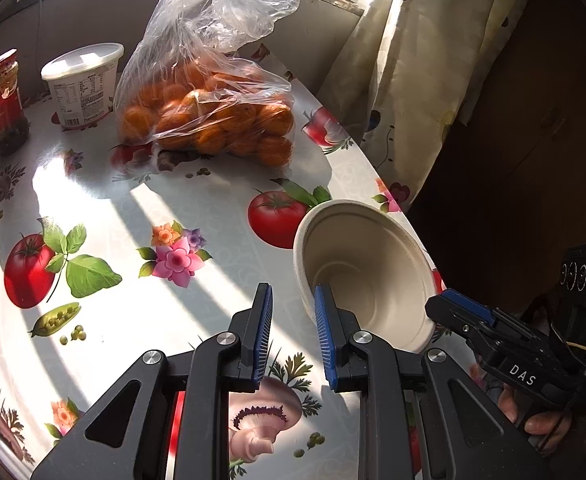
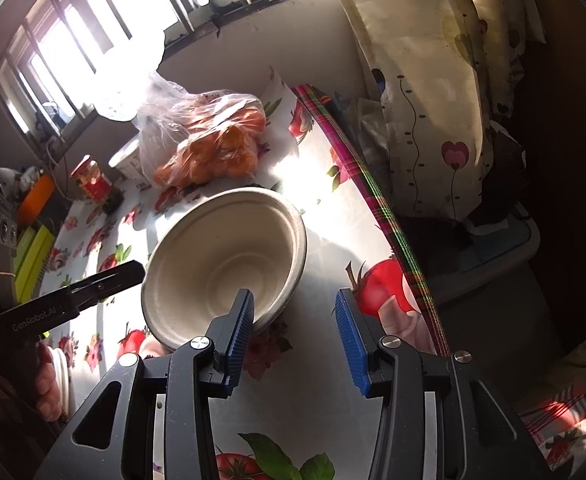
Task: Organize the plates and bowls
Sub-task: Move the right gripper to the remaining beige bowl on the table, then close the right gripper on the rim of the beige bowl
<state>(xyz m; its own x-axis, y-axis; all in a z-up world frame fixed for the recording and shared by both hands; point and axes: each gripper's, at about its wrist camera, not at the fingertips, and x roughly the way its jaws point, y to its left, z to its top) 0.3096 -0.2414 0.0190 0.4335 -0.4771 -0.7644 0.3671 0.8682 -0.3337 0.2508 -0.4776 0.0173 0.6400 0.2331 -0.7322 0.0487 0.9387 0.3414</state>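
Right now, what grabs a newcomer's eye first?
The pale empty bowl sits near the table's right edge, with both tools close beside it. Behind it a clear bag of oranges slumps in the sun. The tablecloth is loud with printed tomatoes and flowers.

I count one bowl (image 1: 367, 272), pale and empty, near the table (image 1: 197, 216) edge. Beyond the bowl sits one clear bag of oranges (image 1: 209, 120); the fruits inside are too bunched for me to number. Left of that bag stands one white lidded tub (image 1: 81, 84), and left of the tub one red-labelled jar (image 1: 1, 100). I hold two grippers: my left gripper (image 1: 293, 320) just left of the bowl, my right gripper (image 2: 293, 320) on its other side. One curtain (image 1: 425, 72) hangs beyond the bowl.
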